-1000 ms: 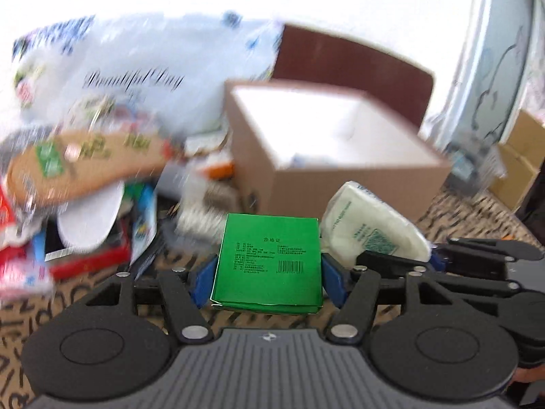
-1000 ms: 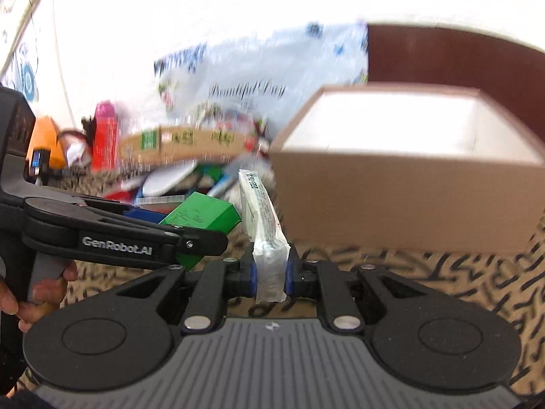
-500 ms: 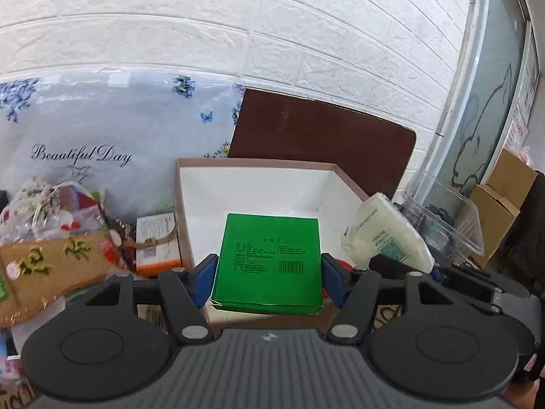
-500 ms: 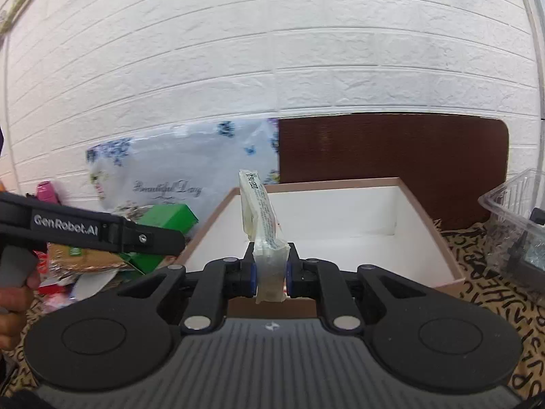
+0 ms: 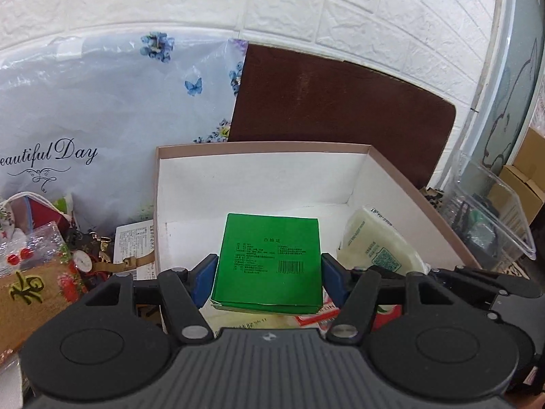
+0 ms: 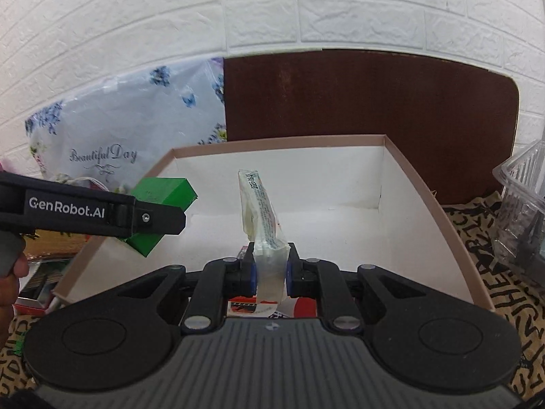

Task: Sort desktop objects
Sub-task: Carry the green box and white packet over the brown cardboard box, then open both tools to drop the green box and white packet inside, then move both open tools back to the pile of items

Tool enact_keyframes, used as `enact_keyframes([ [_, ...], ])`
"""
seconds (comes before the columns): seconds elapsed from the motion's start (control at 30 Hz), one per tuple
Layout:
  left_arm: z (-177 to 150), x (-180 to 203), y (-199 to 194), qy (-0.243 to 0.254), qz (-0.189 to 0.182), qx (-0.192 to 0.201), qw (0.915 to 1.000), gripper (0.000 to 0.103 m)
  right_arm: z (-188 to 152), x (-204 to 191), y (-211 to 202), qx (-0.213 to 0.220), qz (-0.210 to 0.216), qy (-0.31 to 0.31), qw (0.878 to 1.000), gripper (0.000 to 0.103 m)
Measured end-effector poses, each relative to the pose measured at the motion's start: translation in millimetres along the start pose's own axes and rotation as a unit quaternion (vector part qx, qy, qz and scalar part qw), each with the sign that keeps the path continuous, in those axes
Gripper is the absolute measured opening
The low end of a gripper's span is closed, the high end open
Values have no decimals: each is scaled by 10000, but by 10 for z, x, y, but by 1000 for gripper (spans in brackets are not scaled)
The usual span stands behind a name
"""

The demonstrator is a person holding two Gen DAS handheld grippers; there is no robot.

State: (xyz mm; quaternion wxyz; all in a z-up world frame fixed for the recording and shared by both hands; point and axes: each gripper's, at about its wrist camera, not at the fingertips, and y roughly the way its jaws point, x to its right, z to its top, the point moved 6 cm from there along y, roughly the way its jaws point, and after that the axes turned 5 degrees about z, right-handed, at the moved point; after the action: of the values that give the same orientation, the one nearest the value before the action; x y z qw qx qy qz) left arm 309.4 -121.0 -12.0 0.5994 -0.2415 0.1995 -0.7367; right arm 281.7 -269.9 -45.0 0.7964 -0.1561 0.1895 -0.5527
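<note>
My left gripper point(image 5: 268, 277) is shut on a flat green box point(image 5: 269, 260) and holds it over the near part of an open cardboard box point(image 5: 259, 145) with a white inside. My right gripper point(image 6: 270, 274) is shut on a pale tissue packet point(image 6: 260, 211), upright over the same cardboard box point(image 6: 425, 184). The packet also shows at the right in the left wrist view point(image 5: 378, 245). The green box point(image 6: 160, 201) and left gripper arm show at the left in the right wrist view. Red and white packets point(image 6: 252, 305) lie on the box floor.
A floral plastic bag point(image 5: 102, 119) and a dark brown board point(image 5: 340, 116) lean on the brick wall behind the box. Mixed clutter point(image 5: 44, 266) lies left of the box. A clear plastic container point(image 6: 521, 211) stands to the right on the patterned tablecloth point(image 6: 483, 235).
Both grippers have risen from table level and moved forward over the open cardboard box, each still holding its object. The views now look down into the box.
</note>
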Motion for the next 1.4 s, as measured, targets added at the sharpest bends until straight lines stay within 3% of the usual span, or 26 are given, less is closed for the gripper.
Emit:
enact_keyframes([
  [0.13, 44, -17, 119, -104, -36, 60, 9999, 68, 58, 66, 160, -157, -137, -112, 9997, 15],
  [0.2, 57, -24, 107, -218, -220, 126, 9994, 87, 65, 70, 217, -249, -210, -232, 9992, 16],
  [0.27, 60, -18, 62, -261, -341, 231, 9988, 97, 78, 58, 210, -223, -226, -363, 9988, 20],
  [0.33, 68, -5, 26, -221, -278, 317, 9989, 101, 91, 76, 177, -168, -252, -417, 9987, 41],
  [0.4, 73, 12, -1, -167, -240, 333, 9990, 101, 110, 106, 124, -17, -354, -426, 9985, 73],
  [0.47, 75, 26, -26, -143, -223, 336, 9991, 101, 138, 130, 47, 164, -506, -445, 9976, 89],
  [0.97, 20, 111, -195, 28, -193, 310, 9993, 101, 226, 77, -225, 475, -592, -458, 9961, 95],
  [1.4, -185, 124, -678, 63, -241, 394, 9989, 101, 191, -154, -683, 710, -450, -475, 9953, 99],
])
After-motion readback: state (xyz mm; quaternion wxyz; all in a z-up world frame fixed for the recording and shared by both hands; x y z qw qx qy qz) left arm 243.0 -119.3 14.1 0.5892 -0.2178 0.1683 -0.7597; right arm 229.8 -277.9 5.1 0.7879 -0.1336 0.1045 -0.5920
